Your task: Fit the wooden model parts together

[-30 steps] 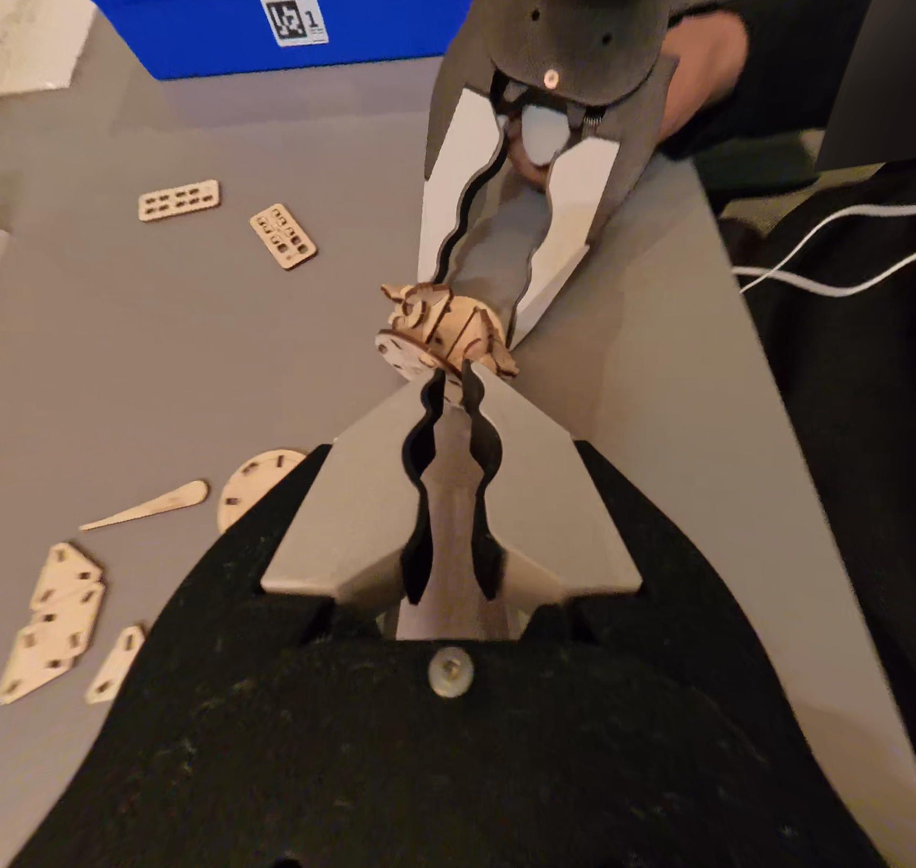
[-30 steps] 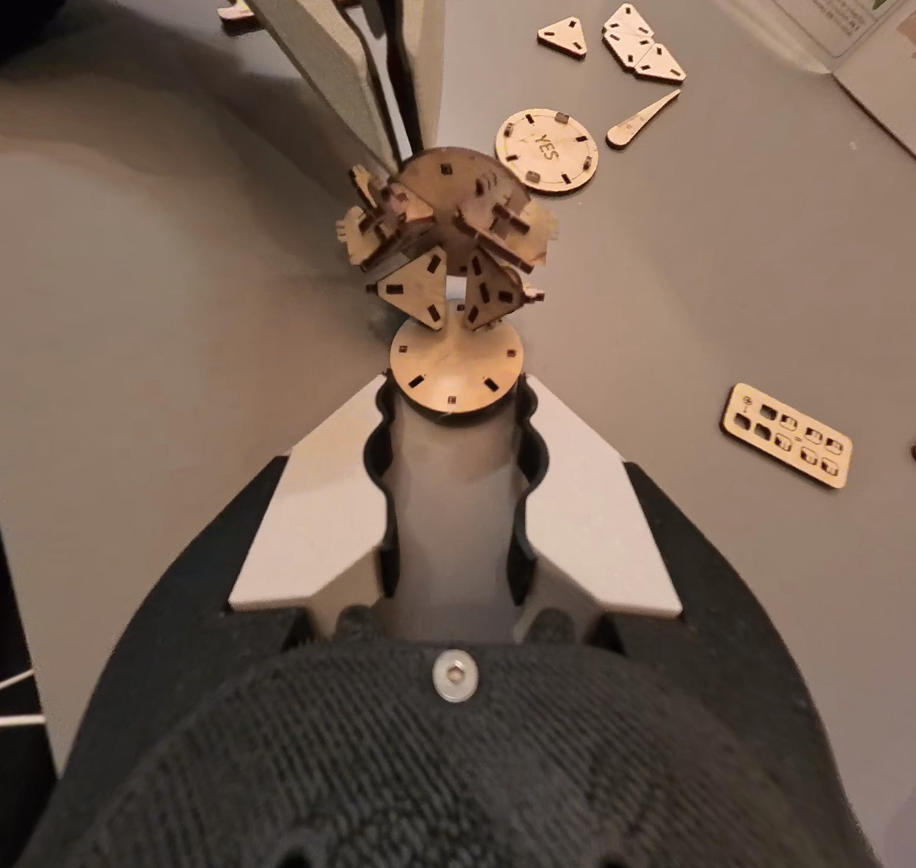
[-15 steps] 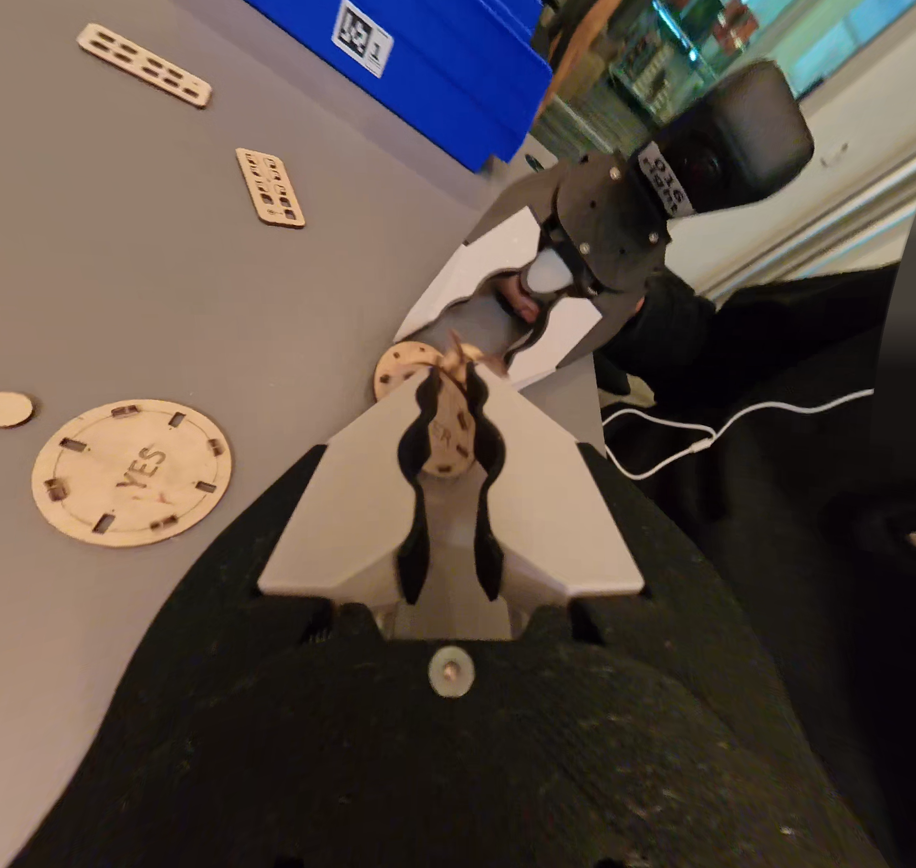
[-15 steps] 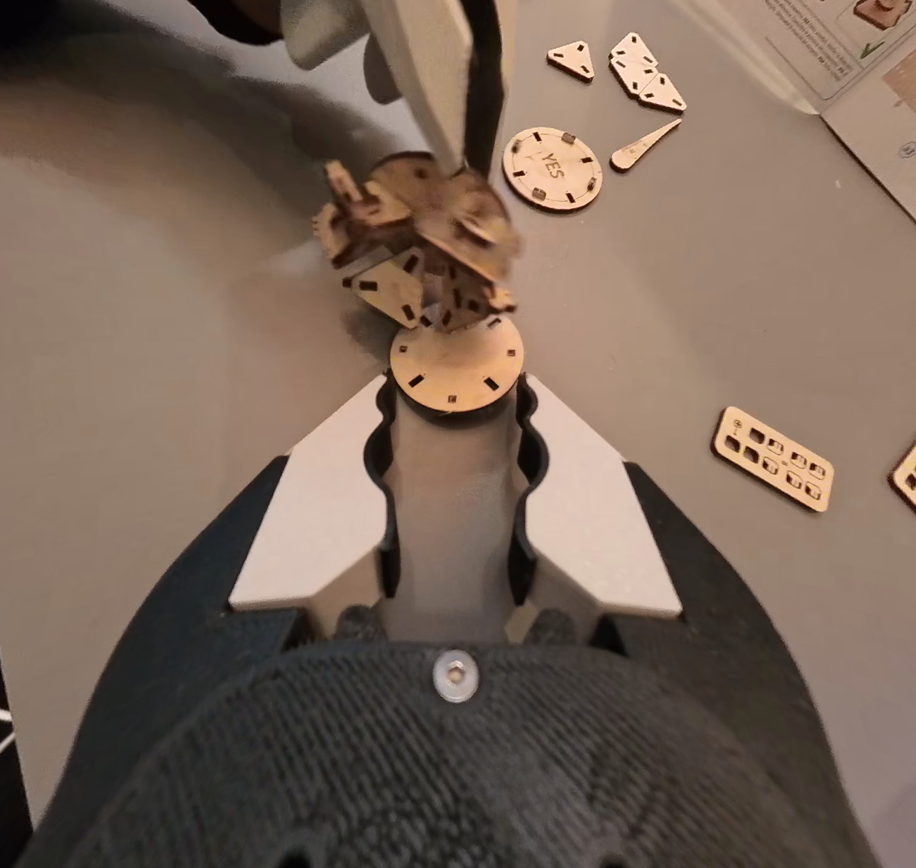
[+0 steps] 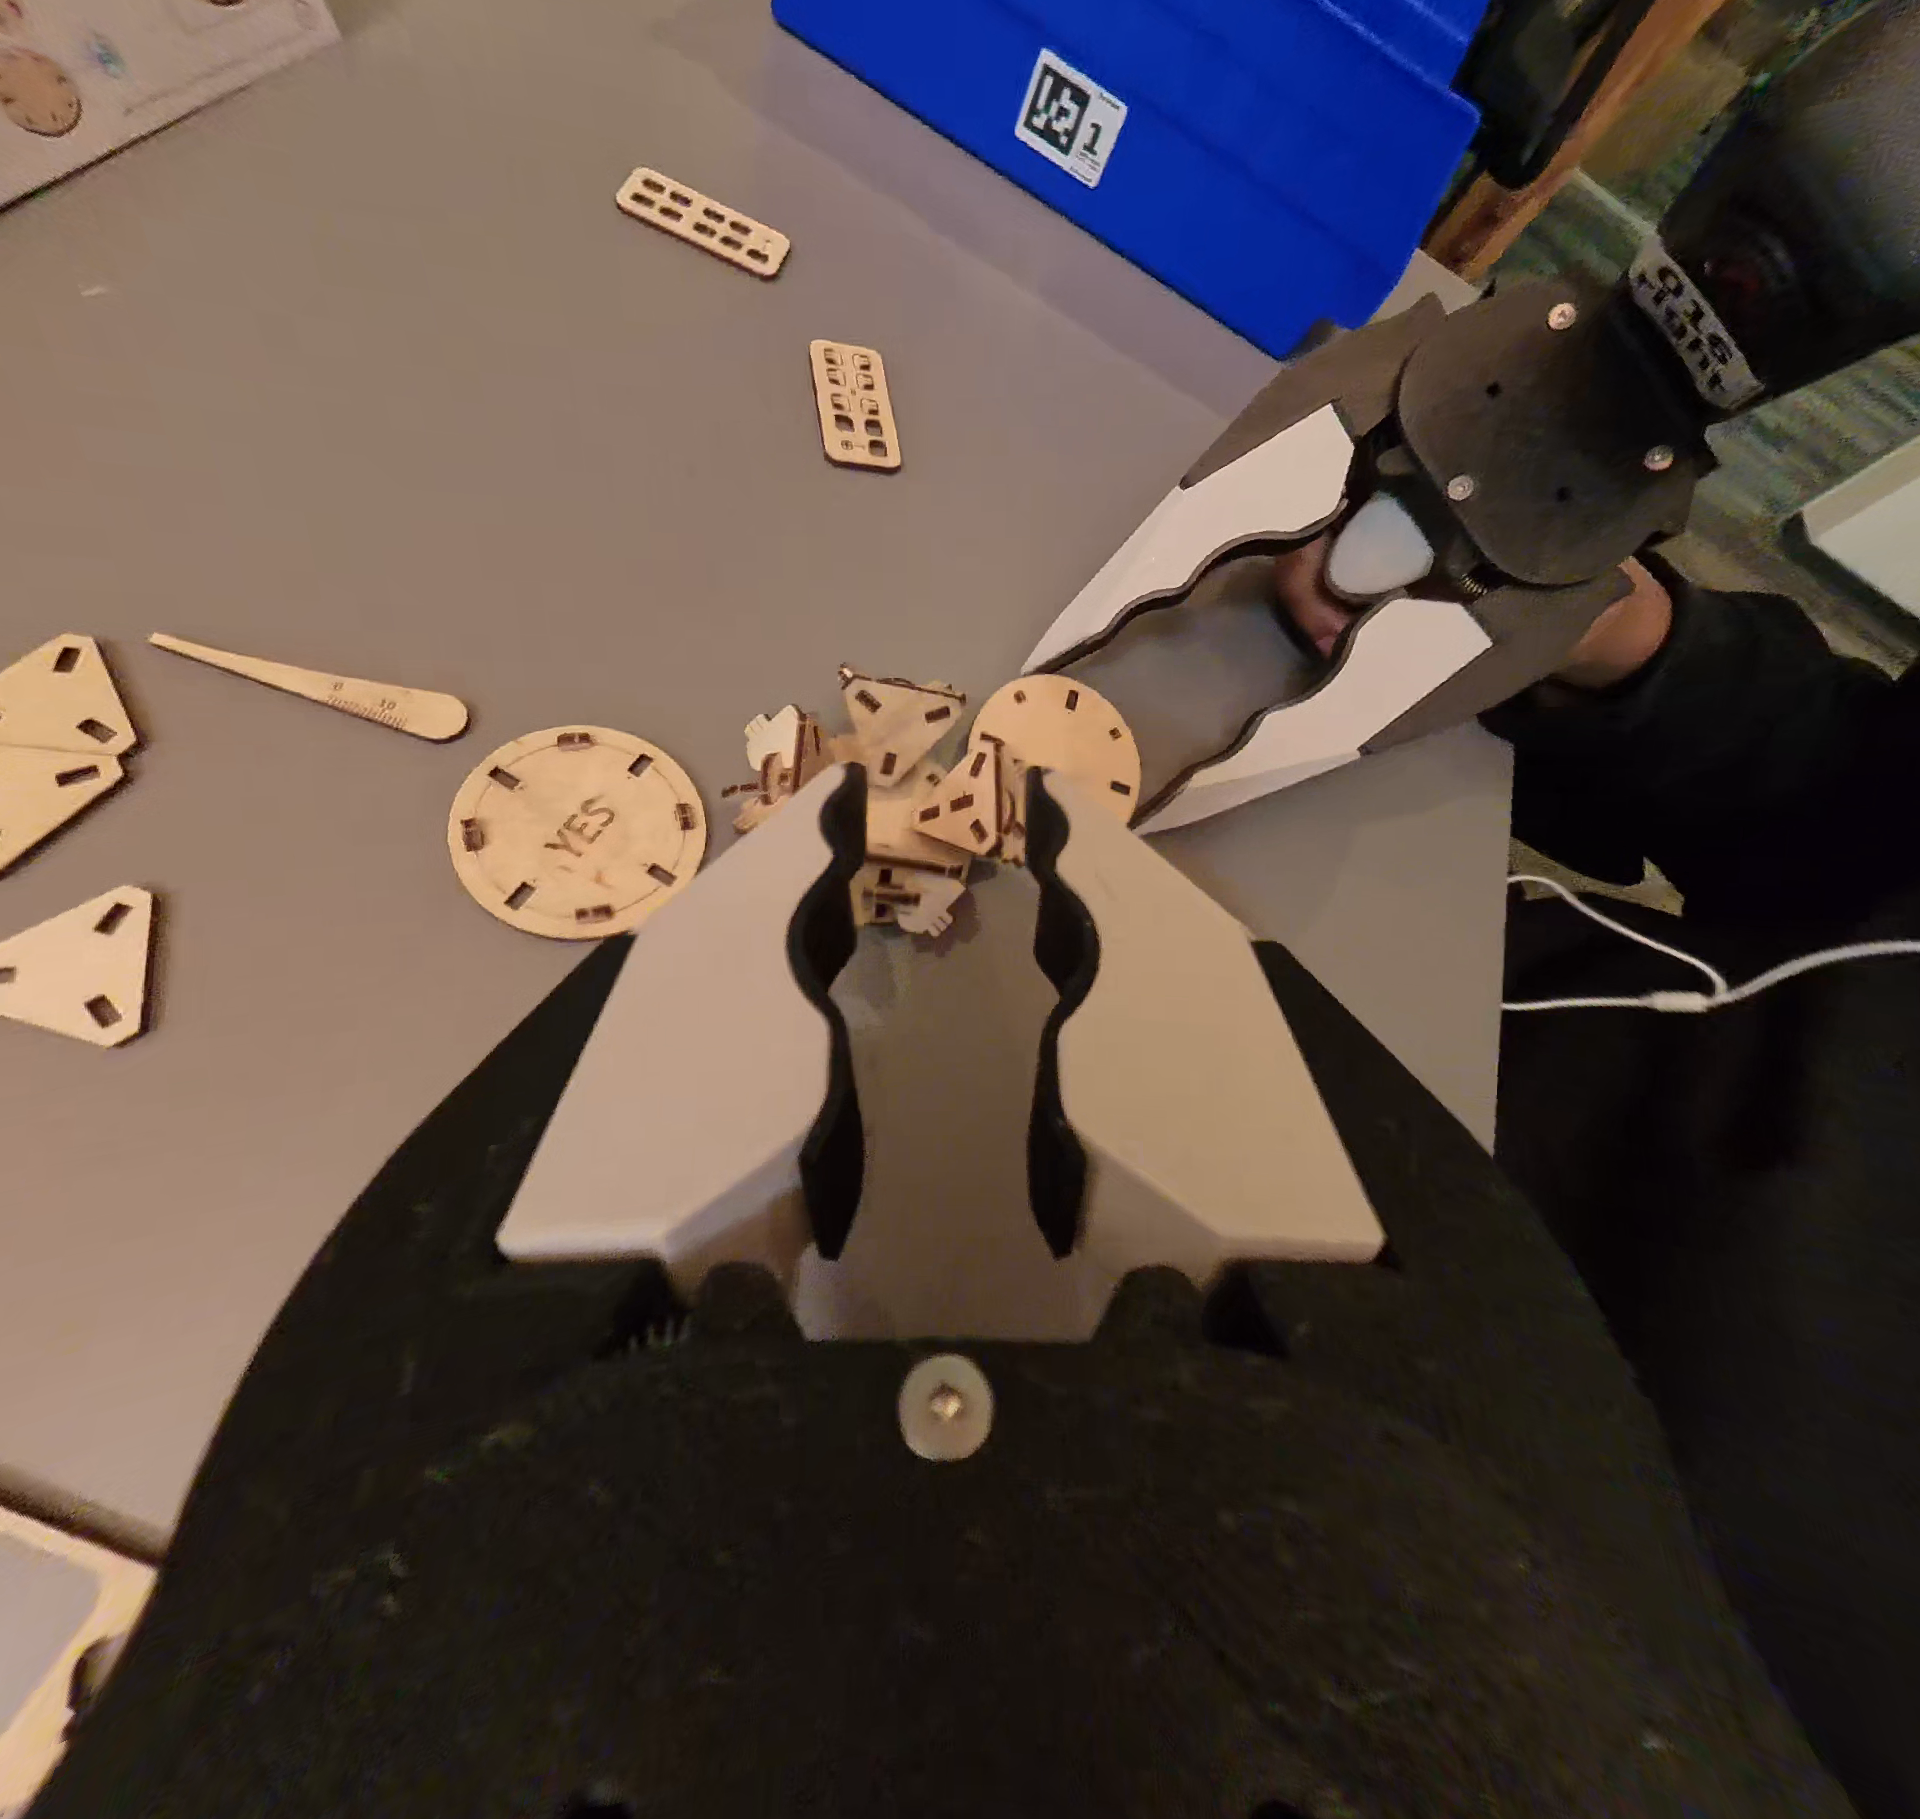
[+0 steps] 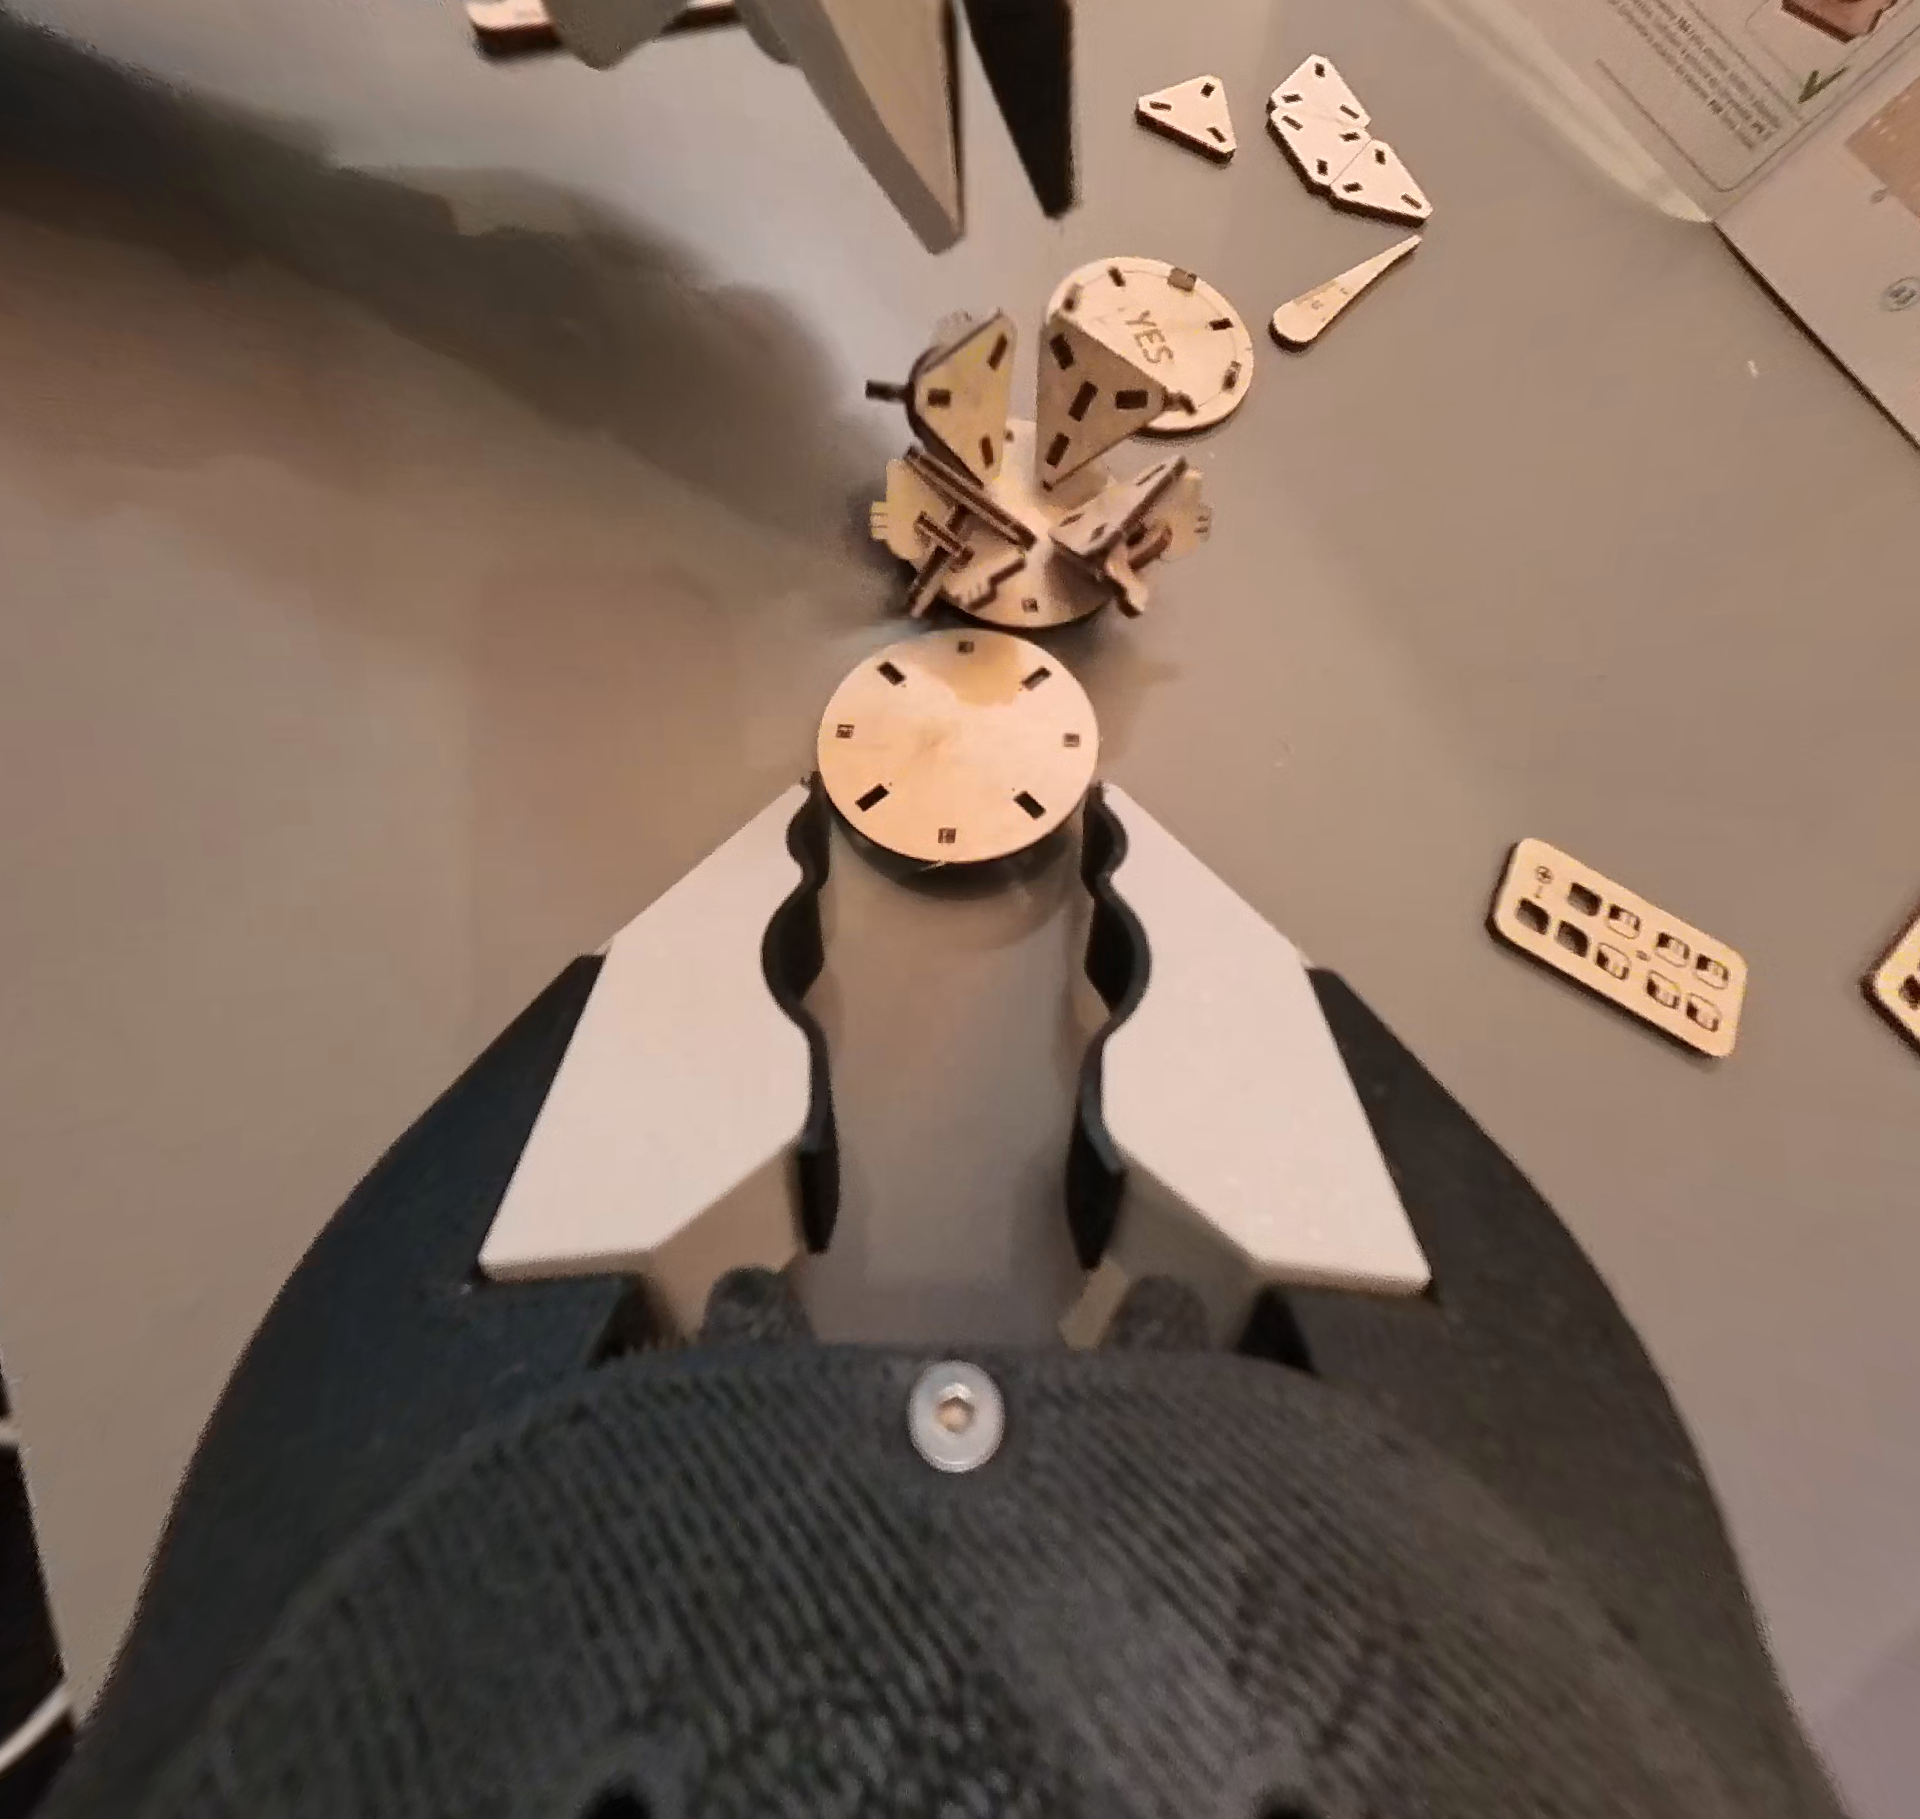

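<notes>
On the grey tabletop [image 5: 312,419], going from the left of the left wrist view, lie pale wooden triangular plates [image 5: 73,959], a thin teardrop-shaped wooden pointer [image 5: 312,699] and a round slotted wooden disc bearing a word [image 5: 577,829]. Just right of that disc sits a small half-built wooden assembly of slotted triangles and toothed pieces [image 6: 1023,481], resting on the table. The left gripper [image 5: 940,803] hangs above it with its jaws partly apart and nothing gripped; the right wrist view shows its fingertips clear of the assembly. Touching the assembly's far side is a plain round wooden disc with slots [image 6: 956,746], clamped by its edges between the right gripper [image 6: 956,813] fingers. Two slotted rectangular wooden strips [image 5: 854,403] lie farther back, before a blue plastic bin [image 5: 1143,76].
</notes>
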Tool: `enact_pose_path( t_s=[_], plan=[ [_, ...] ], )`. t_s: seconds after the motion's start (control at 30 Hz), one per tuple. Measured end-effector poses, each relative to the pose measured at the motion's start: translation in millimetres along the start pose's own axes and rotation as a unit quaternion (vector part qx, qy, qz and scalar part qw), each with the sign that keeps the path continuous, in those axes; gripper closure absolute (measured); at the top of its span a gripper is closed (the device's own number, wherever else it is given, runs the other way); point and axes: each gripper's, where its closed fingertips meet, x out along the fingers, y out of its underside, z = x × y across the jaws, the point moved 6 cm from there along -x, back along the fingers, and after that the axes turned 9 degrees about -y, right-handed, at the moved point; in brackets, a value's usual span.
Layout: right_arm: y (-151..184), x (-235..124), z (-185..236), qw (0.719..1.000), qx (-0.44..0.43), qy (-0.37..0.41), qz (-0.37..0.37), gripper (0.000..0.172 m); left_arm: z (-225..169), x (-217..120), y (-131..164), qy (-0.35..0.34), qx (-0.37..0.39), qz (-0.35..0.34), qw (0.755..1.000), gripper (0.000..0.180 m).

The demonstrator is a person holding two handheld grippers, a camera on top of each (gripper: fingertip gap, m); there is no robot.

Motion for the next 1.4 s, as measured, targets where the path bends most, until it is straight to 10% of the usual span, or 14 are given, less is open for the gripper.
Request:
enact_pose_path(
  t_s=[0.33, 0.63, 1.4],
  plan=[
    [9, -29, -28, 0.999, 0.042, 0.001, -0.022, 0.107, 12, 3, -2, -0.022, 0.008, -0.023, 0.999, 0.14],
    [-82, -31, -89, 0.987, -0.121, 0.036, -0.103, 0.112, 38, -6, -58, -0.115, 0.158, -0.063, 0.979, 0.125],
    [-49, 12, -94, 0.981, -0.011, -0.117, -0.151, 0.121, 80, 15, -5, -0.08, 0.078, -0.015, 0.994, 0.138]
  ],
)
